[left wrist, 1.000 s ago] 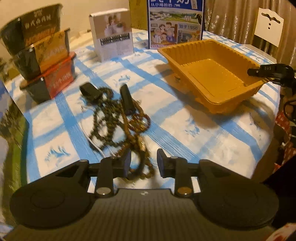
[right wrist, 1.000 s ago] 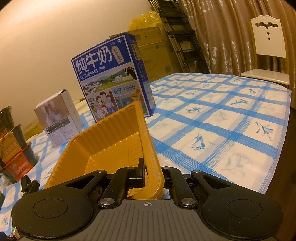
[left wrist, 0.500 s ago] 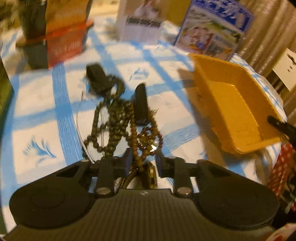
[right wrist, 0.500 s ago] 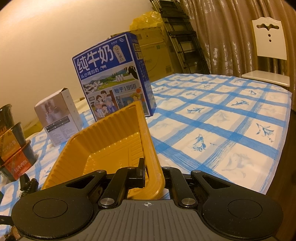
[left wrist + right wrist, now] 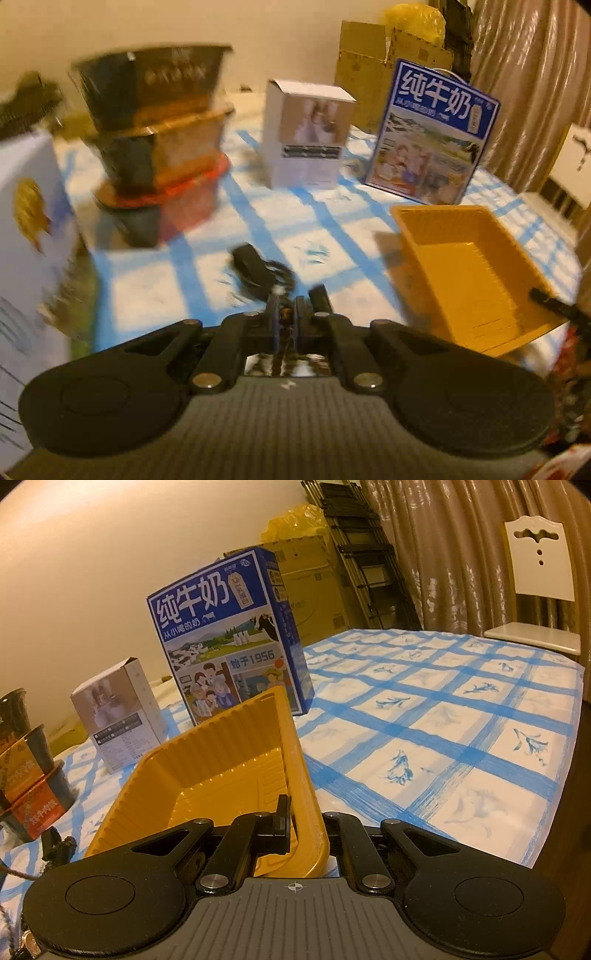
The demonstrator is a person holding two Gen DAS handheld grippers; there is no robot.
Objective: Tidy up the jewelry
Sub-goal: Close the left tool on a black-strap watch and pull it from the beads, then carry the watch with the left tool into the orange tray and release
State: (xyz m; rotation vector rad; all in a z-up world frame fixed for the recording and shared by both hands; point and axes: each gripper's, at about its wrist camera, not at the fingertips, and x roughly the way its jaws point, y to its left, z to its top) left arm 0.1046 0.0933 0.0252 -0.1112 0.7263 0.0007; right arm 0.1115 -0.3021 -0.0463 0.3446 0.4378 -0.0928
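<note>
Left wrist view: left gripper pinched on brown bead strand; right gripper clamped on tilted yellow tray.

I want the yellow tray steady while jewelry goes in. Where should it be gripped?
Take the tray by its thin near wall, from the near edge, one finger inside and one outside, as the right gripper does; the open top admits the inner finger.

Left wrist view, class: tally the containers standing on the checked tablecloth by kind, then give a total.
Stacked instant-noodle bowls: 3
Blue milk carton: 1
Small white box: 1
Orange tray: 1
Large white box at left edge: 1
Total: 7
</note>
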